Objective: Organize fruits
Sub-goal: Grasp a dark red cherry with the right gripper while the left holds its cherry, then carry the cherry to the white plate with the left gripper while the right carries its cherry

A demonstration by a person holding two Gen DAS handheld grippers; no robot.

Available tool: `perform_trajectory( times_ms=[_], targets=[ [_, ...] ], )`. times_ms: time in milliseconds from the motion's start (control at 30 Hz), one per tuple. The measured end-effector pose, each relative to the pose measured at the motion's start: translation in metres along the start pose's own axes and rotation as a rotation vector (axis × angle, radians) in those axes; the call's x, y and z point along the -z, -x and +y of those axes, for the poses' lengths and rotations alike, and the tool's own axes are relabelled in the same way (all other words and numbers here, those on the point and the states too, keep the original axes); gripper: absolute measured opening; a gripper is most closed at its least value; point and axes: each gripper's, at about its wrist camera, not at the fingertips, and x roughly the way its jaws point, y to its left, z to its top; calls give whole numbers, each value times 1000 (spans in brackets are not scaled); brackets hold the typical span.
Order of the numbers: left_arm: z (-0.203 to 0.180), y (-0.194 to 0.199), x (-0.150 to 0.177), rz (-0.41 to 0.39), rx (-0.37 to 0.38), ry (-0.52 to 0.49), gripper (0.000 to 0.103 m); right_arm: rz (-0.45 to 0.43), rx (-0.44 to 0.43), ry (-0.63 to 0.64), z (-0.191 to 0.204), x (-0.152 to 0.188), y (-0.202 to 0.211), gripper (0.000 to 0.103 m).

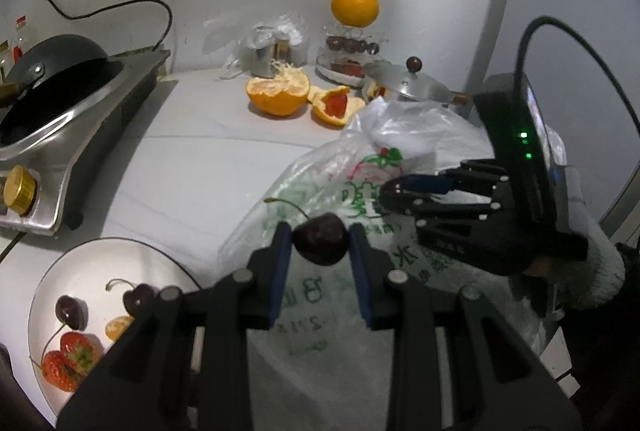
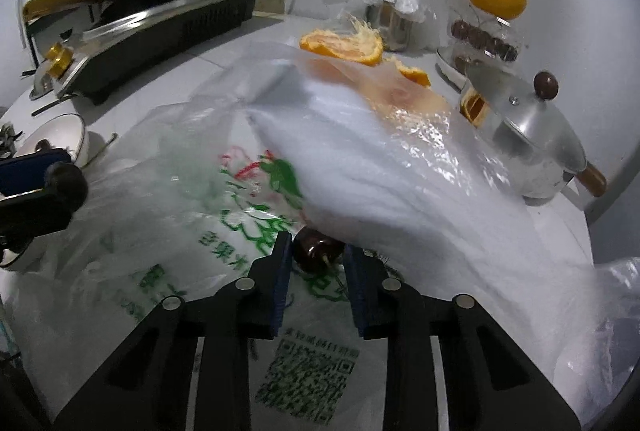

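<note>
Right wrist: bag point(image 2: 240, 199) green print, QR code point(image 2: 308, 375).

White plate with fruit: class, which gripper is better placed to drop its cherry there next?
Left. The left gripper holds a cherry free above the bag, with the white plate close by; the right gripper is under the plastic bag.

green "水" on plastic bag point(image 1: 320, 311)
</note>
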Motion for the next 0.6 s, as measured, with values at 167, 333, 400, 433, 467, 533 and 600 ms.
perform_trajectory(
  times_ms=[167,333,400,433,467,533,600],
  targets=[
    [-4,14,4,-13,0,-3,30,-31,-25,3,11,1,24,28],
    [-8,34,11,-30,6,-1,30,-51,-40,9,24,5,46,28],
    [-9,42,14,-36,7,-3,30,-60,-44,10,30,7,55,28],
    [-10,46,16,-39,7,-4,30,-64,-44,10,32,8,59,28],
    [-10,49,17,-42,7,-4,30,-68,-44,12,35,9,63,28],
    [-10,58,22,-47,6,-3,30,-75,-43,14,40,12,70,28],
    [-9,66,25,-53,5,-3,30,-81,-41,16,46,14,76,28]
  ],
)
